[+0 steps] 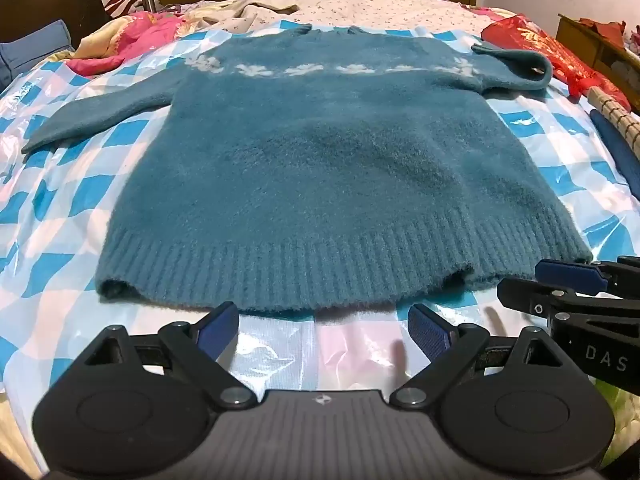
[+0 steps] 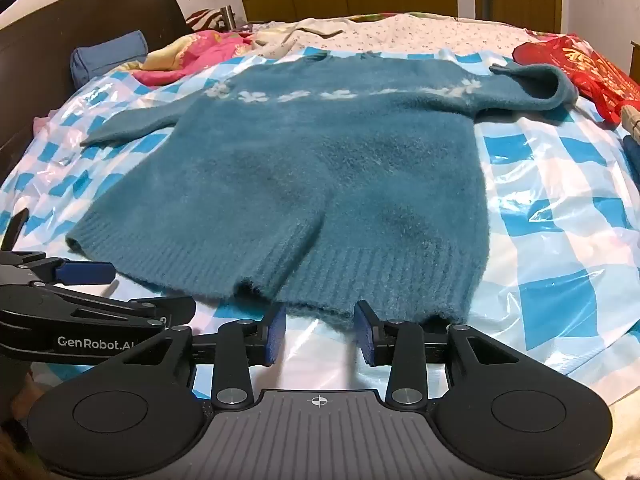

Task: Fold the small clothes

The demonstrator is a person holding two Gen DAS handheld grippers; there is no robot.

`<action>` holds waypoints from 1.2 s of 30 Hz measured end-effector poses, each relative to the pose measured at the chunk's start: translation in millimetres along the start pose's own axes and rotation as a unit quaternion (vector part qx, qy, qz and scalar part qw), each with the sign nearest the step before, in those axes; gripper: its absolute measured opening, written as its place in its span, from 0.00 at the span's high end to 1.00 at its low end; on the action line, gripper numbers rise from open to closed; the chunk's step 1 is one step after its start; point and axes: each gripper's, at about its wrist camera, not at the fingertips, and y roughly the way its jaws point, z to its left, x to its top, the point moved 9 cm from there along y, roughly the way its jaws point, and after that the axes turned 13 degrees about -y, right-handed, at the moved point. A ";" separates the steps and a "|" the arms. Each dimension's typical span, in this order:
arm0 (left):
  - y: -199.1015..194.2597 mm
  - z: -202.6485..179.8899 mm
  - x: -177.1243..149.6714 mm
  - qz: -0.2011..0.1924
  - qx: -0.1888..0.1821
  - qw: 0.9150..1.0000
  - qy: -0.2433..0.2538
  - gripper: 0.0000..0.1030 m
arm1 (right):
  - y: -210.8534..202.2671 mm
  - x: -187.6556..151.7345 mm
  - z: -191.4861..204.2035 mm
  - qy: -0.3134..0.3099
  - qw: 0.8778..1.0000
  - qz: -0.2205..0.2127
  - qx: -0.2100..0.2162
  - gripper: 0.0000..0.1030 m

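- Left wrist view: a teal knitted sweater lies flat on a blue-and-white checked plastic sheet spread over a bed, ribbed hem nearest the camera and neckline at the far side.
- A band of white flower shapes crosses the chest.
- One sleeve stretches out flat to the left; the other sleeve is bent back on itself at the right.
- The left hand-held gripper has its jaws spread wide, just short of the hem, with nothing between the blue pads.
- The right hand-held gripper reaches in from the right, beside the hem's right corner.
- Right wrist view: the right hand-held gripper's jaws stand partly apart, their tips right at the hem's edge; whether the pads touch the knit I cannot tell, and no fabric is pinched.
- The hem there is slightly rumpled, with a crease running up the body.
- Pink and red bedding is bunched at the far left, and a red bag lies at the far right.
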 end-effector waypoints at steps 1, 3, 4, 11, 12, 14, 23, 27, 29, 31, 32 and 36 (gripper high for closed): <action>-0.1 0.2 0.0 0.000 0.001 1.000 0.000 0.02 | 0.2 -0.1 0.4 -0.001 1.000 0.002 -0.001 0.64; -0.5 0.7 0.2 0.000 0.001 1.000 0.001 0.02 | 0.6 0.0 1.2 -0.002 1.000 0.003 -0.001 0.64; -0.9 1.3 0.3 0.000 0.001 1.000 0.001 0.02 | 0.6 0.2 1.7 -0.002 1.000 0.002 -0.002 0.64; 3.0 2.5 -1.7 0.005 0.010 1.000 0.000 0.02 | 6.0 0.6 5.5 -0.007 1.000 0.004 -0.003 0.63; 4.1 2.0 -3.8 0.006 0.013 1.000 0.002 0.02 | 5.9 0.8 5.6 -0.009 1.000 0.005 -0.004 0.63; 4.6 3.1 -3.8 0.009 0.016 1.000 0.001 0.02 | 2.2 2.2 5.7 -0.011 1.000 0.006 -0.007 0.63; 6.2 3.5 -5.0 0.014 0.028 1.000 0.000 0.02 | 5.2 3.8 9.9 -0.026 0.999 0.013 -0.019 0.62; 5.6 4.1 -5.9 0.014 0.032 0.999 0.000 0.02 | 5.9 3.9 10.4 -0.027 0.999 0.015 -0.021 0.62; 5.0 5.5 -5.8 0.015 0.032 0.999 -0.002 0.02 | 6.1 4.1 10.5 -0.028 0.999 0.015 -0.022 0.62; 4.0 6.5 -6.1 0.016 0.031 0.999 -0.006 0.02 | 5.9 4.6 10.8 -0.029 0.999 0.015 -0.024 0.62; 3.5 6.9 -6.0 0.017 0.030 0.999 -0.008 0.02 | 5.7 4.7 11.1 -0.029 0.999 0.015 -0.025 0.62; 2.5 6.8 -5.5 0.017 0.029 0.999 -0.011 0.02 | 5.0 5.0 11.5 -0.030 0.999 0.014 -0.026 0.61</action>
